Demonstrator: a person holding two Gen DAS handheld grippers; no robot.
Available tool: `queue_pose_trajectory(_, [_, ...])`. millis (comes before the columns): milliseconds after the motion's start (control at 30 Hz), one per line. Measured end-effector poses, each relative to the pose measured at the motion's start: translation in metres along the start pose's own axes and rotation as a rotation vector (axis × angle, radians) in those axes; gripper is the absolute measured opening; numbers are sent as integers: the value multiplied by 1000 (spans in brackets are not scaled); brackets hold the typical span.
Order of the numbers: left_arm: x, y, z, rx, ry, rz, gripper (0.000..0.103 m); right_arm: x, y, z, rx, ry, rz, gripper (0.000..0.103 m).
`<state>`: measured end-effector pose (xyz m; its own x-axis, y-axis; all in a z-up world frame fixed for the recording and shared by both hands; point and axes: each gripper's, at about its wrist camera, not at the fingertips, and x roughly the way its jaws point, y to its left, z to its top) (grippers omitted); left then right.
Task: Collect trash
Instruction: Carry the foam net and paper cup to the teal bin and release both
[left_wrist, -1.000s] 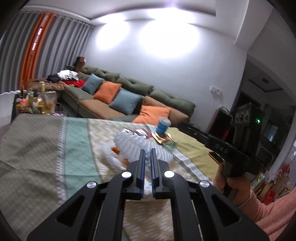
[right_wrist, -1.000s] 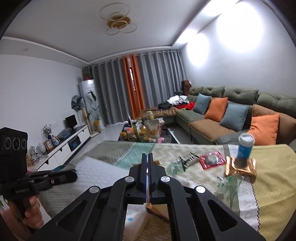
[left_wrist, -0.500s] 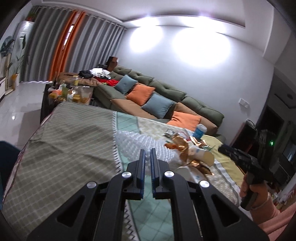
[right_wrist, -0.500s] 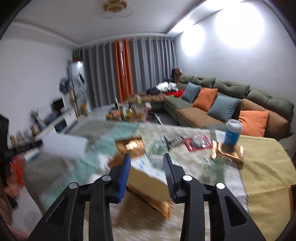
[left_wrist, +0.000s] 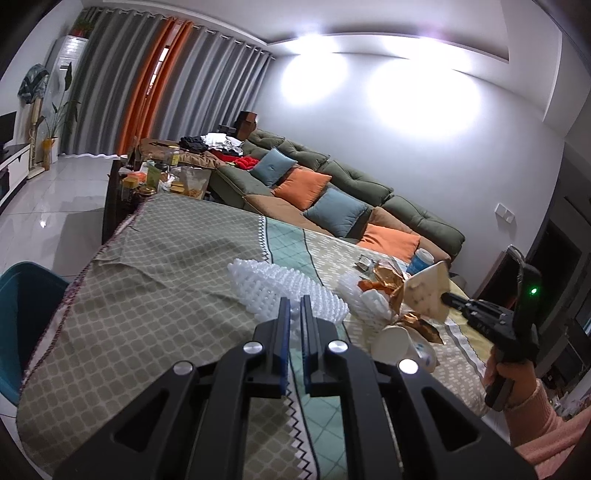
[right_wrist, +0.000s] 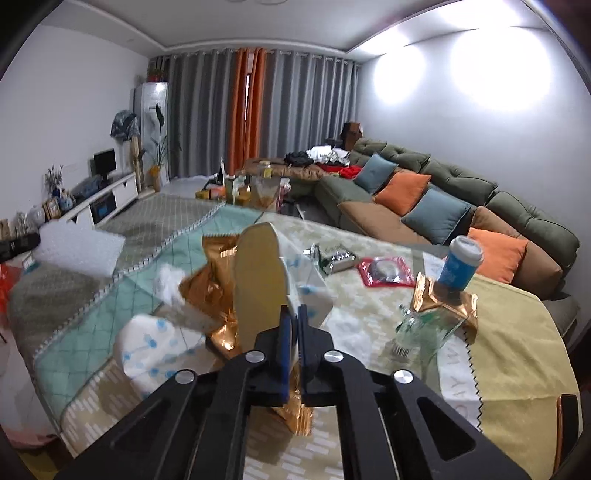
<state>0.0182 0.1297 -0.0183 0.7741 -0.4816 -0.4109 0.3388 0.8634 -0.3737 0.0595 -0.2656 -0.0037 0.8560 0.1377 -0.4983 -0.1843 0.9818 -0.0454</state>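
My left gripper (left_wrist: 292, 312) is shut on the edge of a white bubble-wrap sheet (left_wrist: 280, 291) and holds it above the clothed table (left_wrist: 147, 288); the sheet also shows in the right wrist view (right_wrist: 79, 251). My right gripper (right_wrist: 291, 321) is shut on the rim of a squashed paper cup (right_wrist: 258, 280), lifted over a heap of gold foil wrappers (right_wrist: 214, 273) and white paper cups (right_wrist: 155, 347). The held cup shows in the left wrist view (left_wrist: 428, 291).
On the table lie a blue-and-white cup on gold foil (right_wrist: 460, 267), a red packet (right_wrist: 386, 271), clear plastic wrap (right_wrist: 421, 325) and a small metallic pack (right_wrist: 334, 254). A sofa with cushions (right_wrist: 424, 195) runs behind. A blue bin rim (left_wrist: 22, 295) stands left of the table.
My right gripper, open half a second ago, has shut on the paper cup and lifted it. My left gripper has swung left, carrying the bubble wrap.
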Motion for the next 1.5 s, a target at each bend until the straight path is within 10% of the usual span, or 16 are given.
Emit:
queue_pose_trajectory(367, [-43,28,11,-47,-85,72,7,-30,57,56,-35,-150,279,3])
queue_pose_trajectory(867, [-113,106,21,-153,-194,332,7,61,222,95,-163,-15,755,3])
queue_pose_trajectory(1500, [-98,205,-5,-302,-59,516,7,165,366,89,-208,262,895,4])
